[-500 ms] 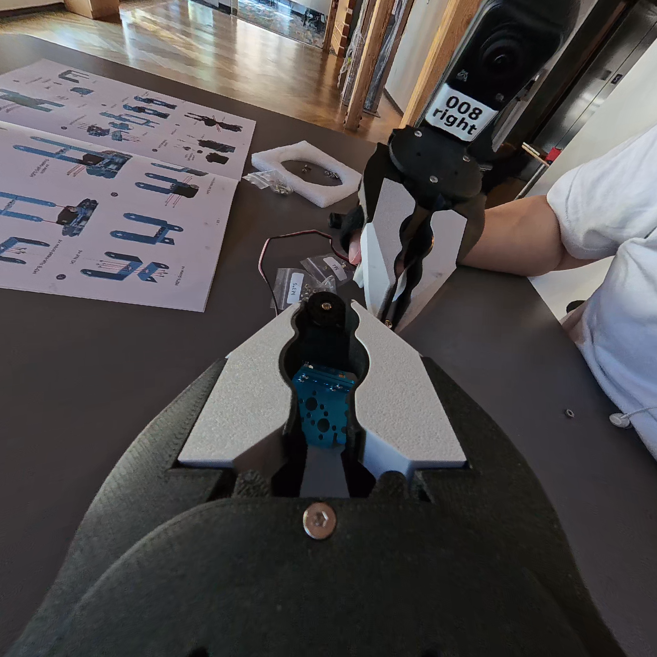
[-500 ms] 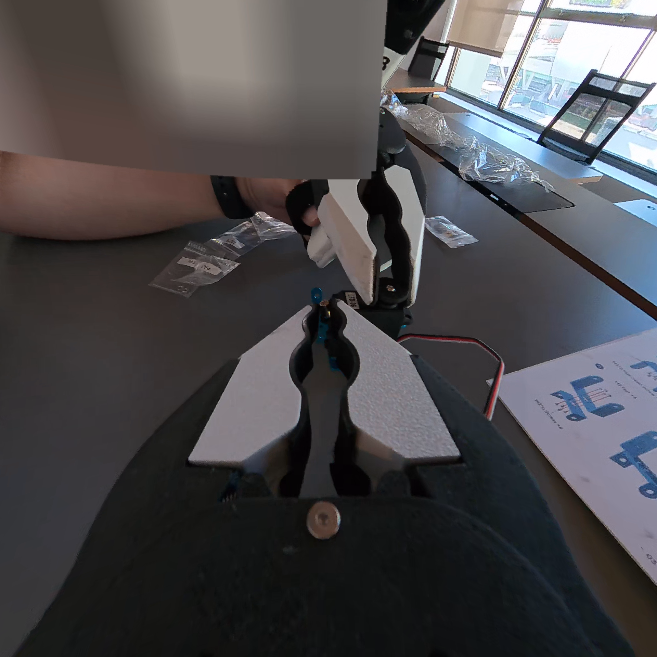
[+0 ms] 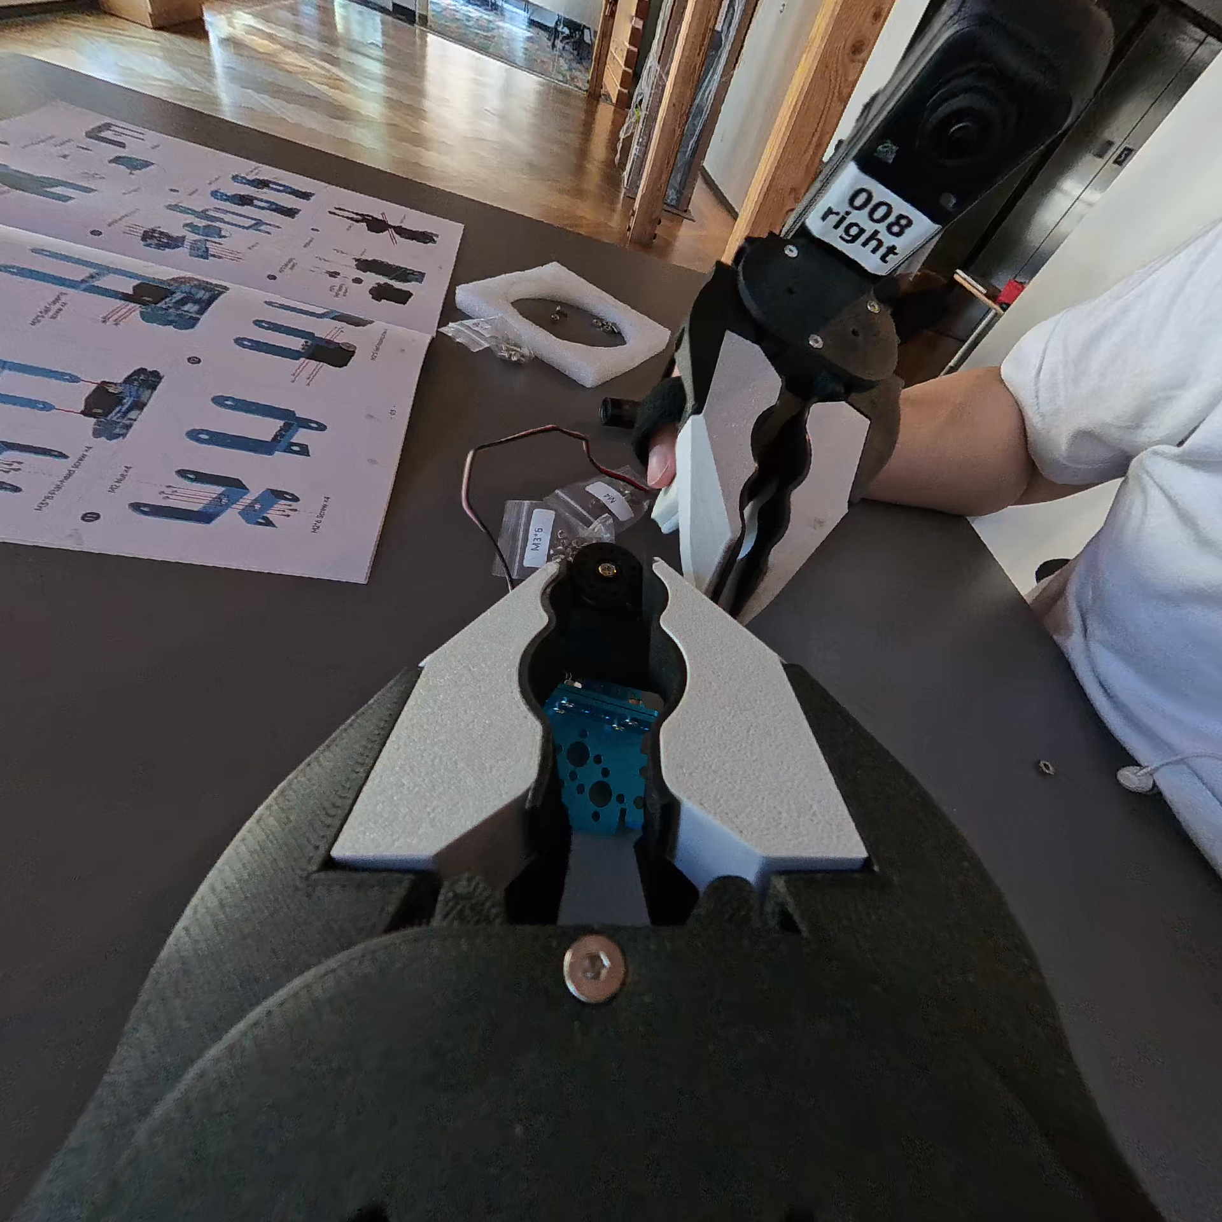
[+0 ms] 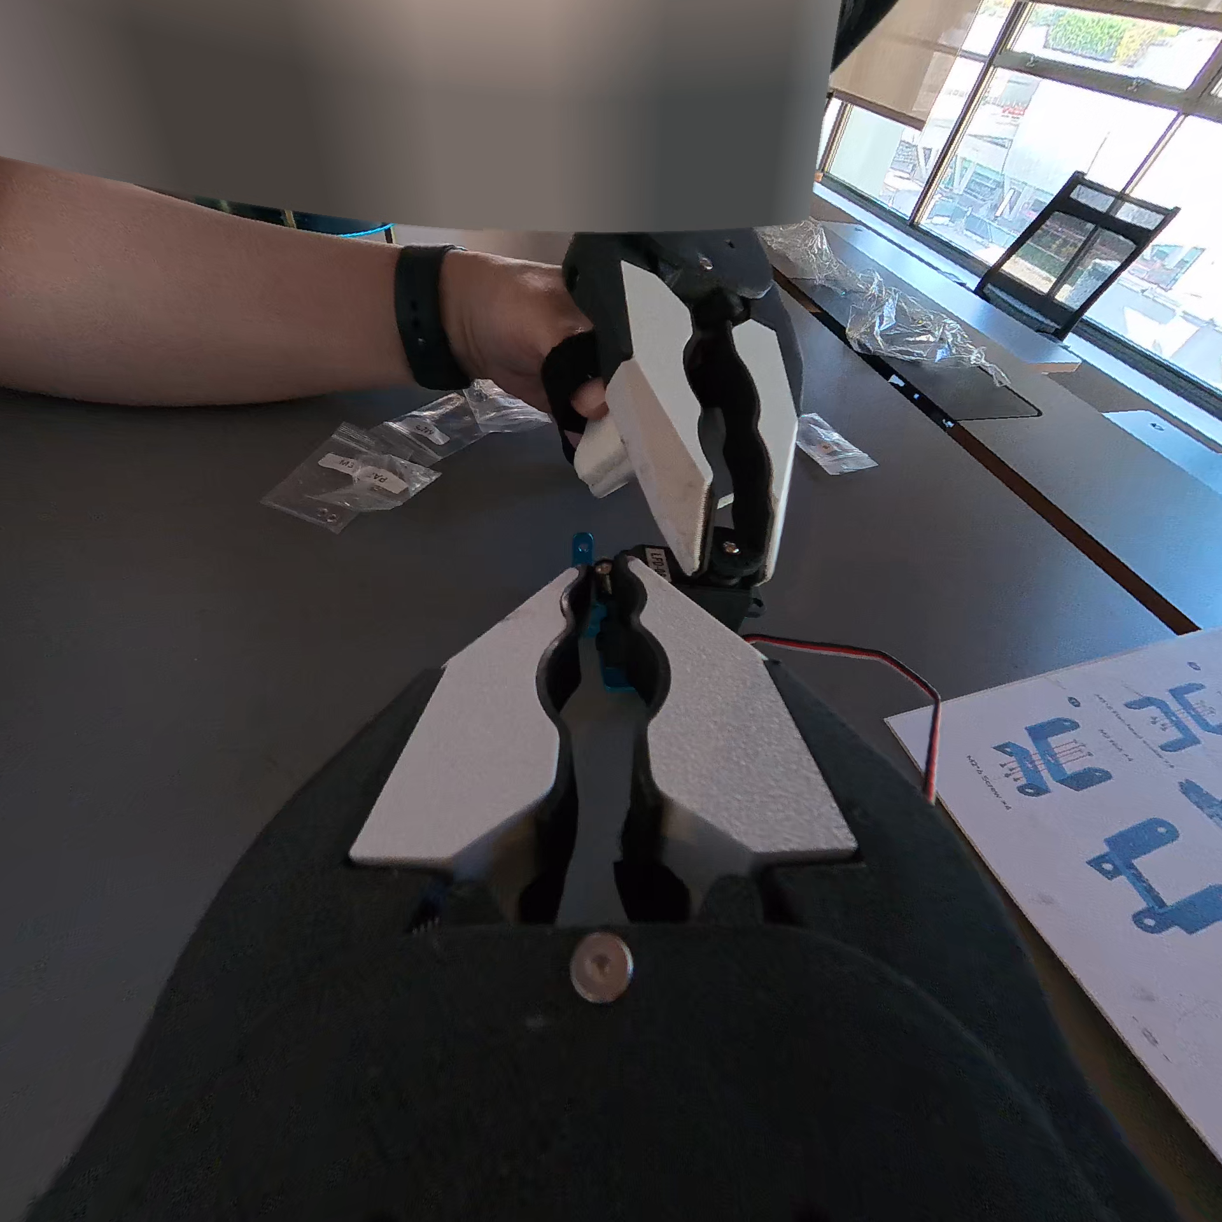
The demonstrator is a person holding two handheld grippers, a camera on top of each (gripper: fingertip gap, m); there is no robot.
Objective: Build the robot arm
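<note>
My left gripper [image 3: 605, 570] is shut on a black servo [image 3: 605, 595] with a blue perforated bracket [image 3: 598, 760] fixed to it, and holds it just above the dark table [image 3: 165, 727]. The servo's round horn sits between the fingertips. My right gripper [image 4: 602, 570] is shut on a small screw [image 4: 603, 574] at its tips, against the blue bracket [image 4: 582, 547]. In the right wrist view the left gripper [image 4: 727, 562] comes down from above onto the servo [image 4: 721, 595]. In the left wrist view the right gripper [image 3: 737, 598] has its tips beside my right finger.
A red and black cable [image 3: 522, 436] trails from the servo. Printed assembly sheets [image 3: 198, 370] lie at the left, with small screw bags [image 3: 549, 529] and a white foam frame [image 3: 529, 281] beyond. A loose nut [image 3: 1045, 767] lies at the right. The person's arm [image 3: 959, 443] rests on the table. Less than 4 cm separates the two grippers' tips.
Almost nothing. Both grippers keep their holds, with the tips still together at the servo. The right gripper has shifted very slightly.
</note>
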